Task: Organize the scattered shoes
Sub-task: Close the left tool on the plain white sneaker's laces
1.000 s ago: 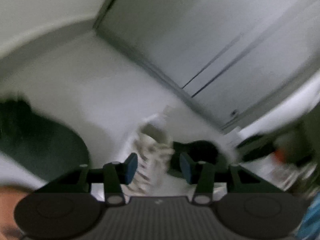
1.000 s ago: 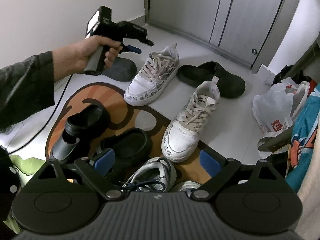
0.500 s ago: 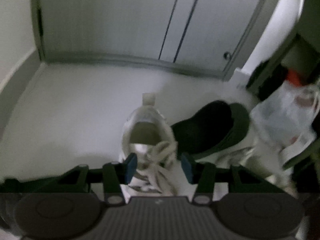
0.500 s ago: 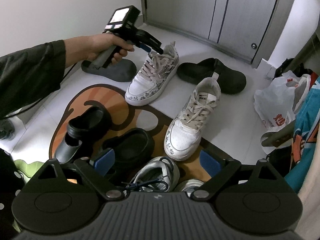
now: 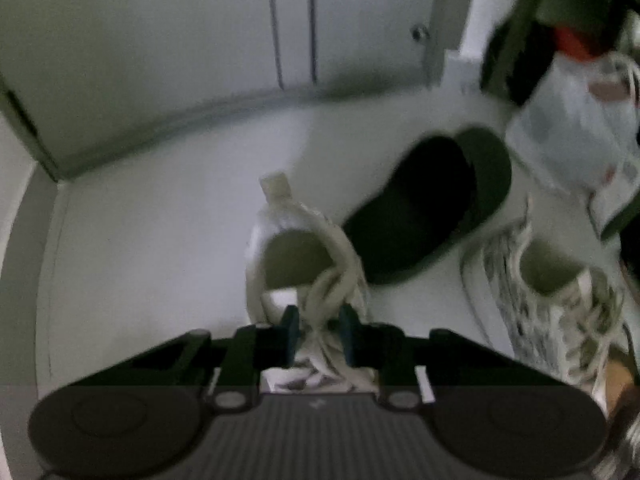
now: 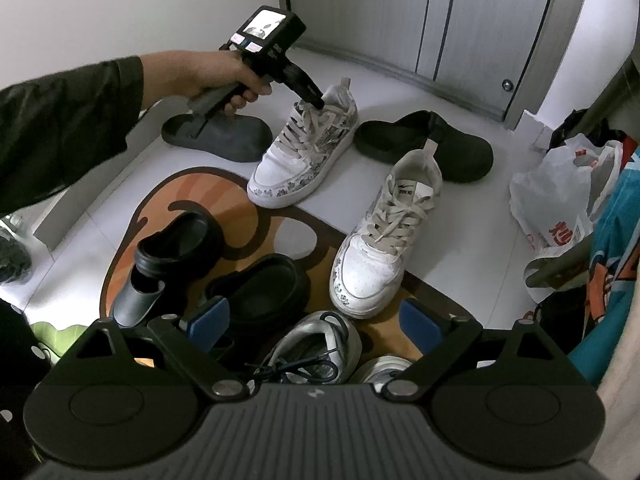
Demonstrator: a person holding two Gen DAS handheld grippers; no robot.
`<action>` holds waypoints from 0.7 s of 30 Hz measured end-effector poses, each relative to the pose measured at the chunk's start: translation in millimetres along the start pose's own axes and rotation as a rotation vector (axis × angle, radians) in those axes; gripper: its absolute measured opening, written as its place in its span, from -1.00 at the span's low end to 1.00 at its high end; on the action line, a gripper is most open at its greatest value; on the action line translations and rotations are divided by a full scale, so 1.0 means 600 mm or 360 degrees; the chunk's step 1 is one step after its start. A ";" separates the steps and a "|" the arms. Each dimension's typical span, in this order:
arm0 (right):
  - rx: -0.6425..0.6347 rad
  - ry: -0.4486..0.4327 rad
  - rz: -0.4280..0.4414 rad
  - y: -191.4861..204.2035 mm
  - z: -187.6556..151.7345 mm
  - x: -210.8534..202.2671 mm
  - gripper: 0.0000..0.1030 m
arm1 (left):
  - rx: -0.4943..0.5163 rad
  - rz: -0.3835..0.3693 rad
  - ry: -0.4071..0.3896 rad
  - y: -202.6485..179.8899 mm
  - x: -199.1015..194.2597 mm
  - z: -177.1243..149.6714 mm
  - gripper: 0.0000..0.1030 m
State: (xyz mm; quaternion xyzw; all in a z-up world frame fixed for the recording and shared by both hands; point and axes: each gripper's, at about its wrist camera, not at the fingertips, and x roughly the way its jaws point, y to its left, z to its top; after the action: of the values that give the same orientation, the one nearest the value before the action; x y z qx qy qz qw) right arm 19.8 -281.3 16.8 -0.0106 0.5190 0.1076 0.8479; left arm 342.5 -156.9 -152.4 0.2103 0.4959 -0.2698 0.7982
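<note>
My left gripper (image 5: 318, 334) was closing on one of two white sneakers' (image 6: 304, 148) laces; right gripper (image 6: 310, 320) stayed apart; bare floor (image 5: 160, 232) lay beyond.

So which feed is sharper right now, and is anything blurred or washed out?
Right wrist view: sharp and evenly lit, fisheye bending the cupboard doors; the patterned sneaker reads clearly. Left wrist view: dim and soft, motion-blurred at the plastic bag; that sneaker's laces between the left gripper jaws are smeared.

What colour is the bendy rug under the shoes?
Orange and brown swirls on the rug, clearest from the right wrist view.
</note>
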 end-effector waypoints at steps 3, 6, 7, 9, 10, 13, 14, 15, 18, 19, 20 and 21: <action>0.0003 -0.0008 0.0002 -0.001 0.001 -0.003 0.85 | 0.0018 0.0008 0.0040 -0.002 0.006 0.001 -0.50; 0.0003 -0.0015 0.0003 -0.001 0.001 -0.005 0.85 | 0.0046 0.0057 0.0104 -0.004 0.021 0.002 -0.50; 0.0001 -0.0015 0.0004 -0.001 0.001 -0.006 0.85 | 0.0029 0.0061 0.0116 -0.002 0.029 0.000 -0.50; -0.0001 -0.0015 0.0004 -0.001 0.001 -0.006 0.85 | 0.0014 0.0082 0.0096 -0.006 0.039 -0.004 -0.50; -0.0001 -0.0018 0.0003 -0.001 0.001 -0.007 0.85 | -0.0001 0.0090 0.0084 -0.006 0.041 -0.006 -0.50; 0.0002 -0.0020 0.0002 -0.003 0.001 -0.006 0.85 | -0.0022 0.0113 0.0058 -0.005 0.040 -0.008 -0.75; 0.0003 -0.0019 0.0000 -0.003 0.001 -0.006 0.85 | -0.0022 0.0123 0.0050 -0.004 0.039 -0.009 -0.76; 0.0005 -0.0018 -0.0001 -0.004 0.000 -0.006 0.85 | -0.0018 0.0121 0.0018 -0.003 0.032 -0.011 -0.77; 0.0004 -0.0019 -0.0006 -0.004 0.001 -0.007 0.85 | -0.0099 0.0208 -0.0108 0.002 0.006 -0.013 -0.79; 0.0000 -0.0023 -0.0006 -0.004 0.001 -0.008 0.85 | -0.0112 0.0208 -0.0123 0.002 0.001 -0.013 -0.79; -0.0007 -0.0038 -0.0009 -0.002 0.002 -0.013 0.85 | -0.0110 0.0204 -0.0128 -0.001 0.000 -0.013 -0.79; -0.0013 -0.0050 -0.0009 0.000 0.002 -0.015 0.85 | -0.0105 0.0191 -0.0139 -0.006 -0.007 -0.015 -0.79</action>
State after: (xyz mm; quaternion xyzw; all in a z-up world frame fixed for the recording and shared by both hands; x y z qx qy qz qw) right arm 16.9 -282.8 25.6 -0.0138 0.5051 0.1075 0.8563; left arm 332.4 -153.3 -152.6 0.2013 0.4558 -0.2138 0.8403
